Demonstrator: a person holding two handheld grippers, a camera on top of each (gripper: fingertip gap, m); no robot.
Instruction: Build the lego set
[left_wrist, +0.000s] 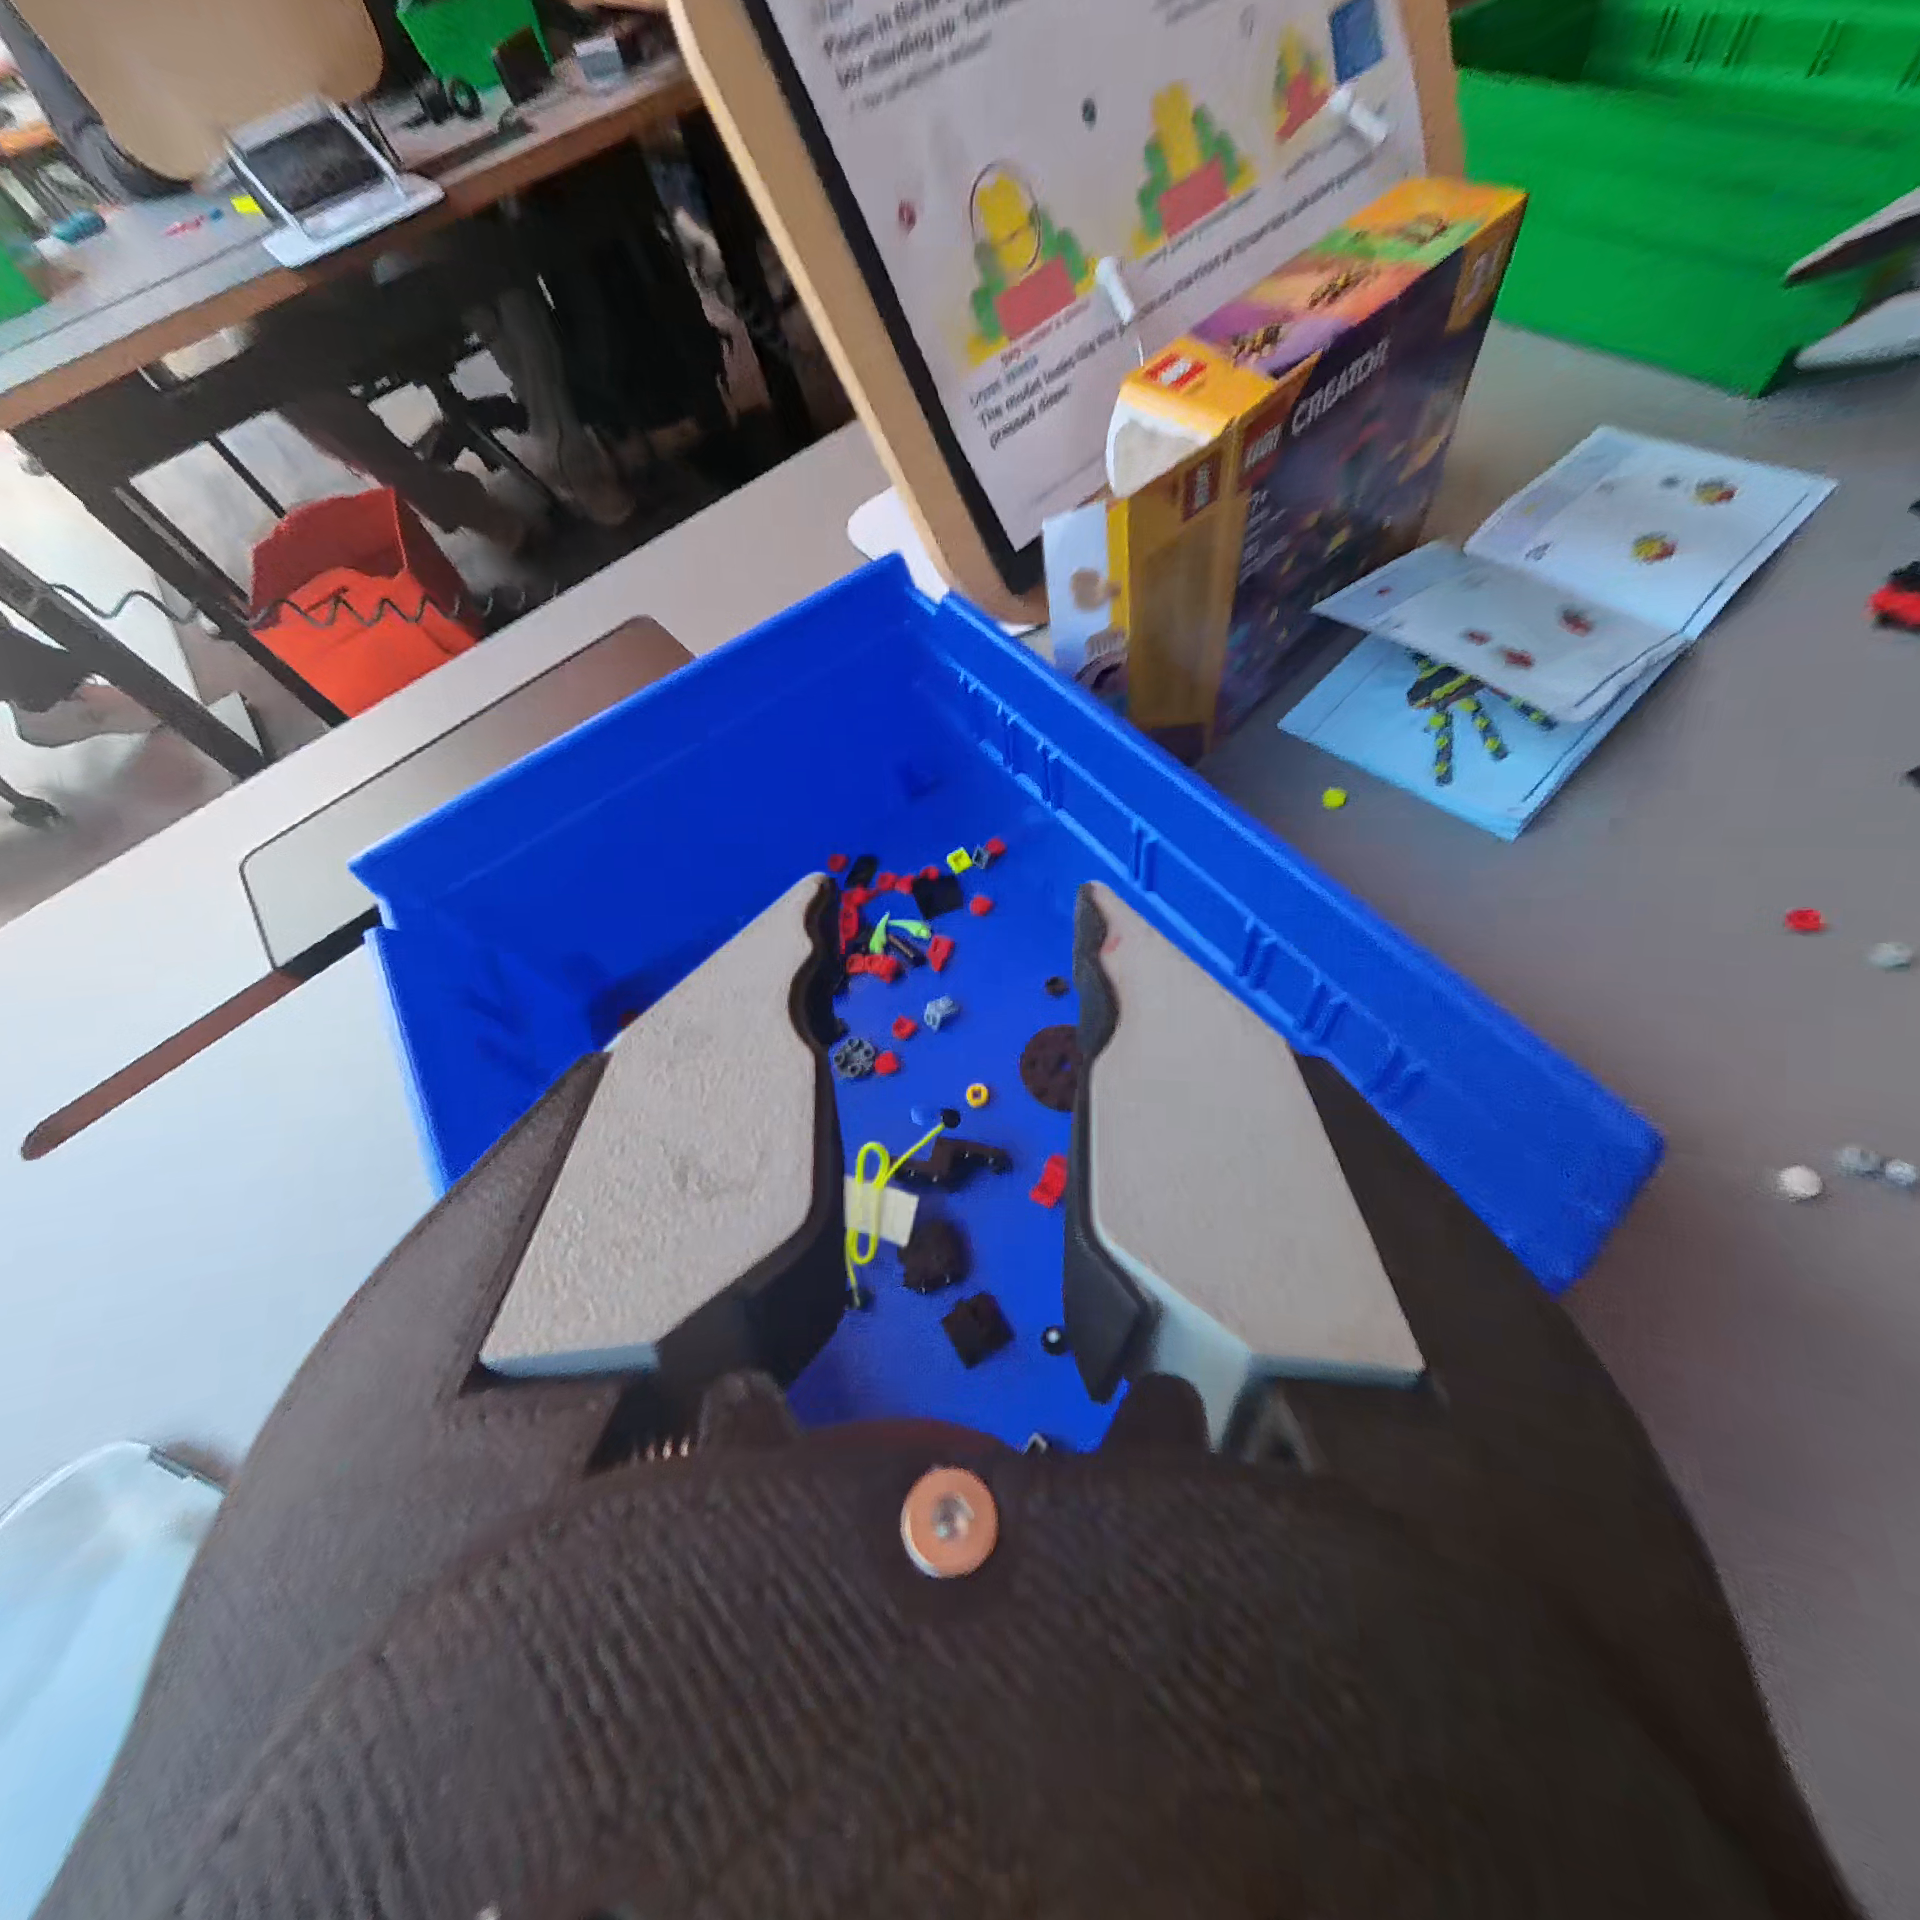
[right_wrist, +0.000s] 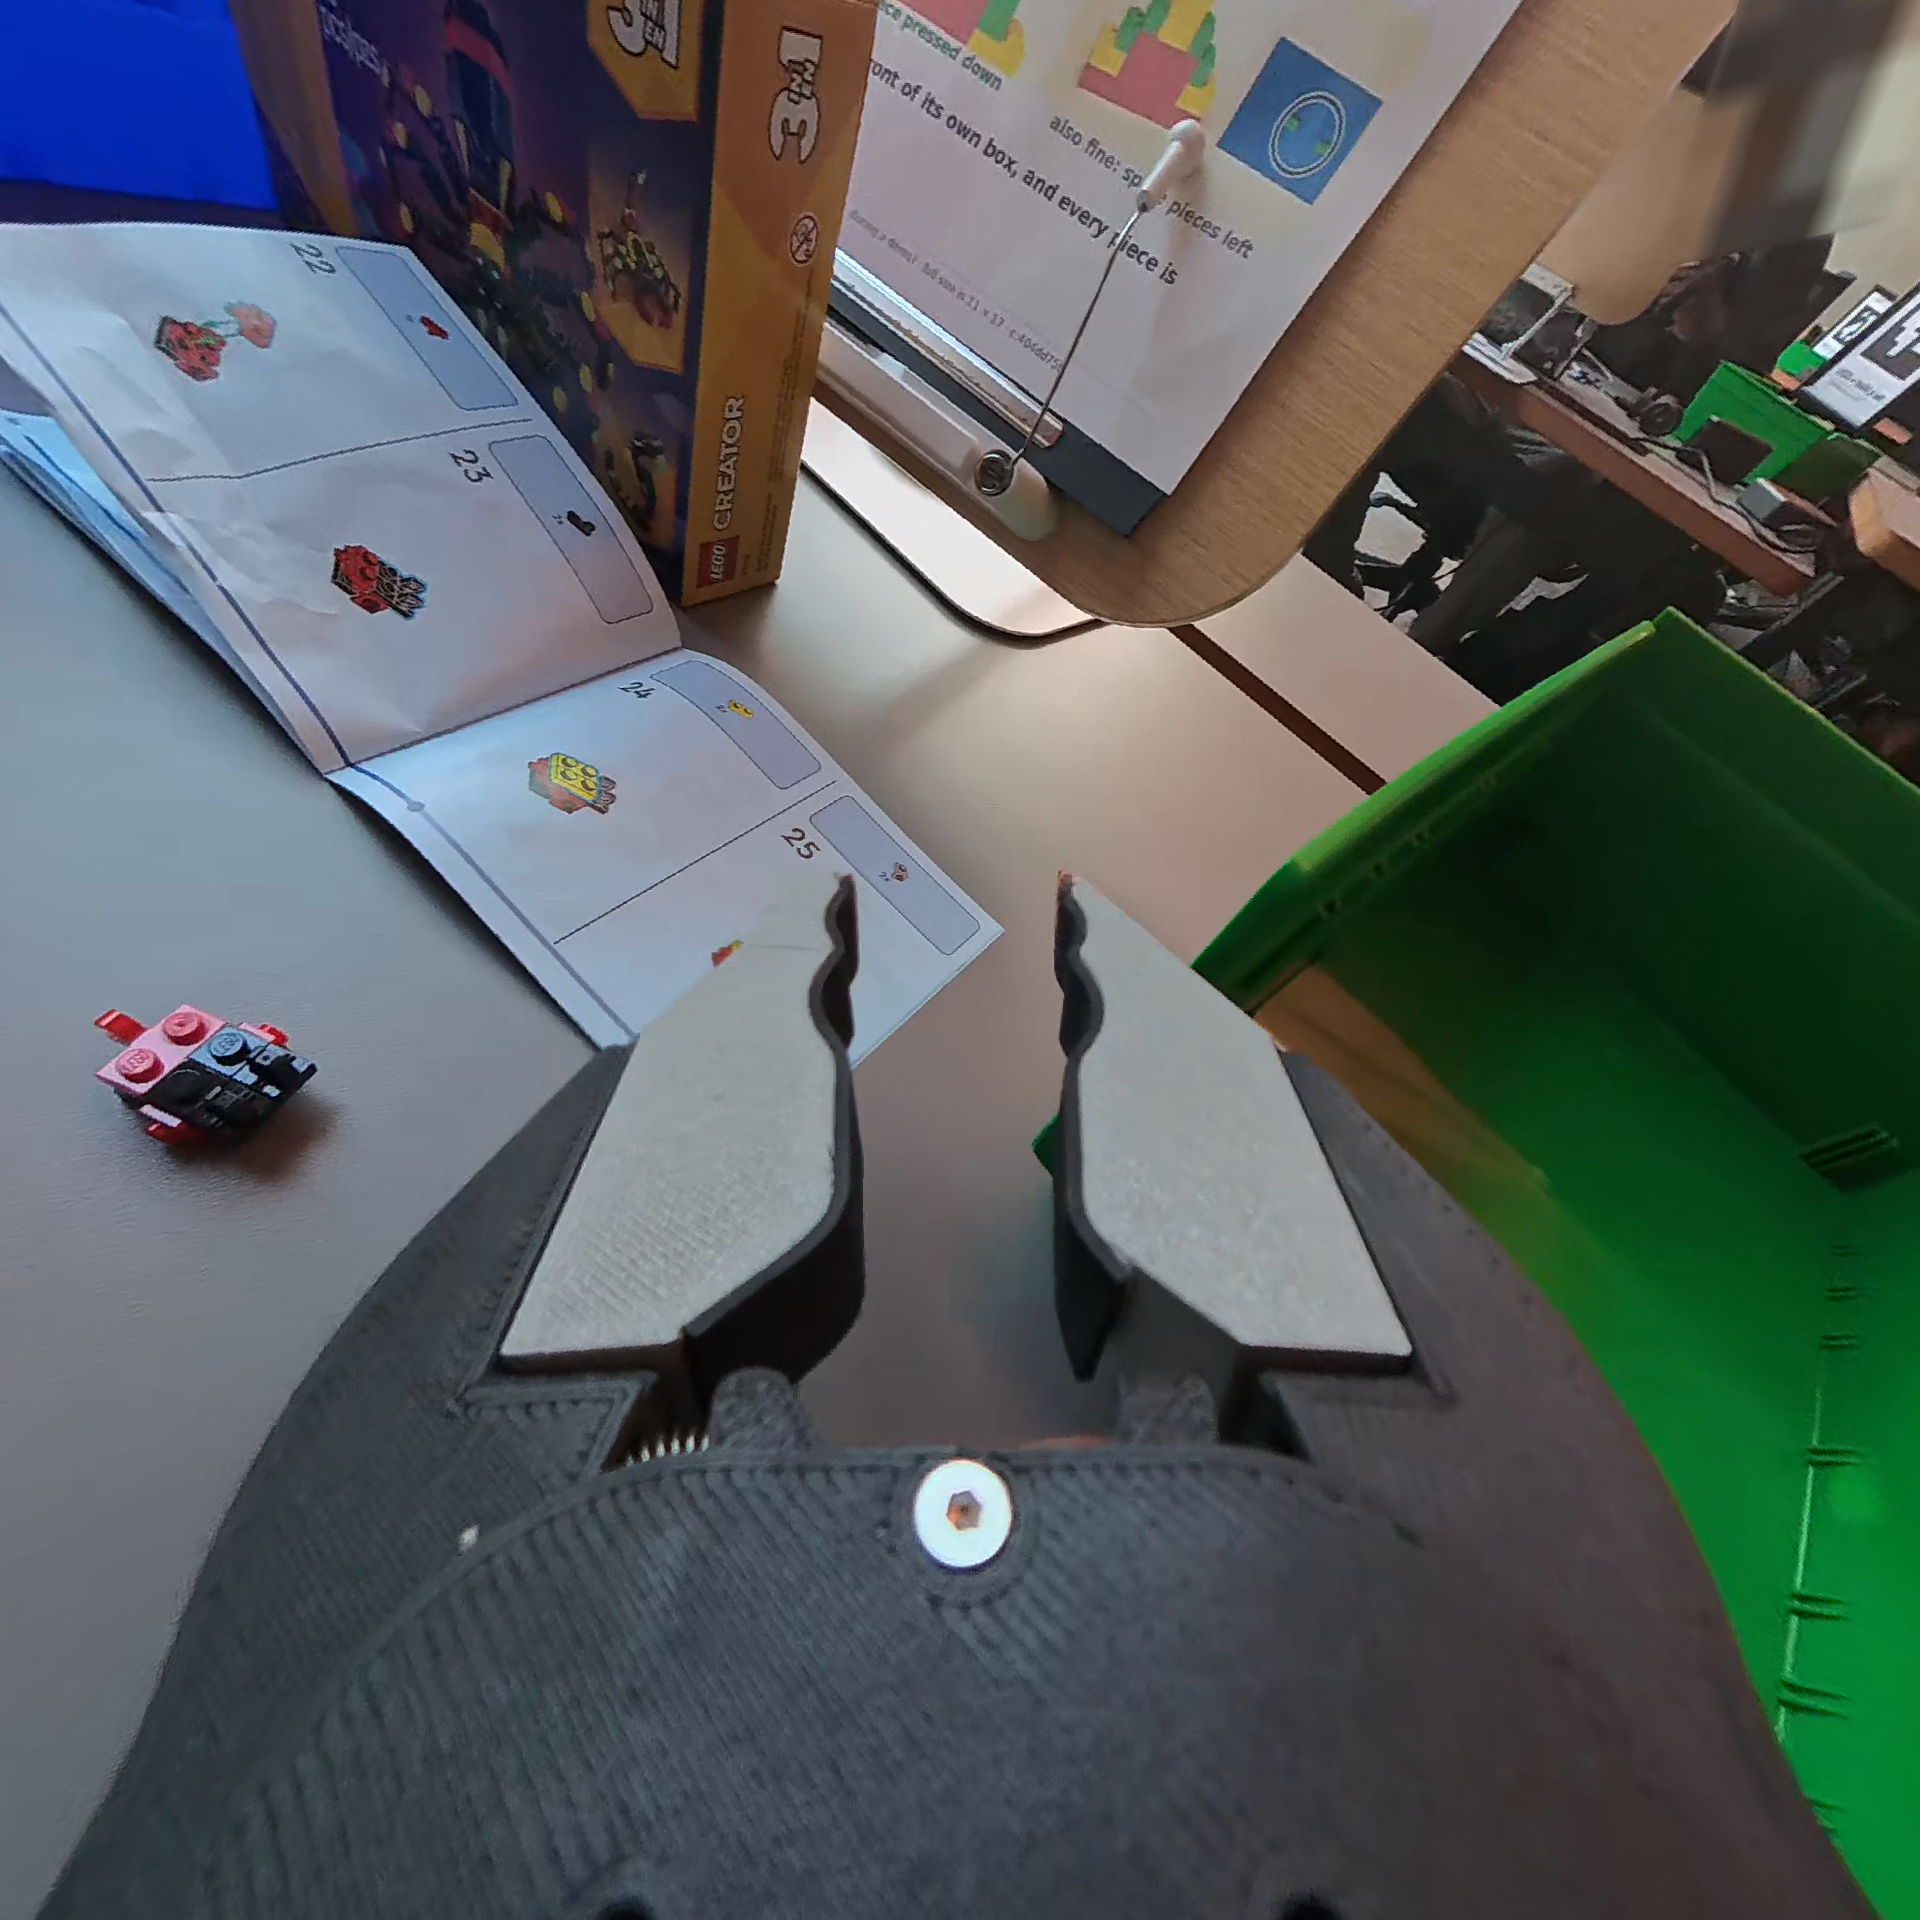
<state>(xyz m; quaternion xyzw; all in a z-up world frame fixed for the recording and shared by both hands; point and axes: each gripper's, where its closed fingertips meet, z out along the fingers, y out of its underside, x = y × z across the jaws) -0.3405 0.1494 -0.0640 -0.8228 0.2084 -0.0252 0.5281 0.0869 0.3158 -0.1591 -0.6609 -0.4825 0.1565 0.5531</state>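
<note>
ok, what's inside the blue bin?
Blue bin holds loose lego pieces: red, black, grey, yellow, plus a lime string piece. The open left gripper covers part of its floor.

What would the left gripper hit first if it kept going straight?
Probably the loose bricks on the blue bin floor: the open left gripper points down into it, empty. Depth is unclear.

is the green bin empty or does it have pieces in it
Empty, as far as shown: the green bin shows only bare floor and walls in the right wrist view; its near end is out of frame.
</note>
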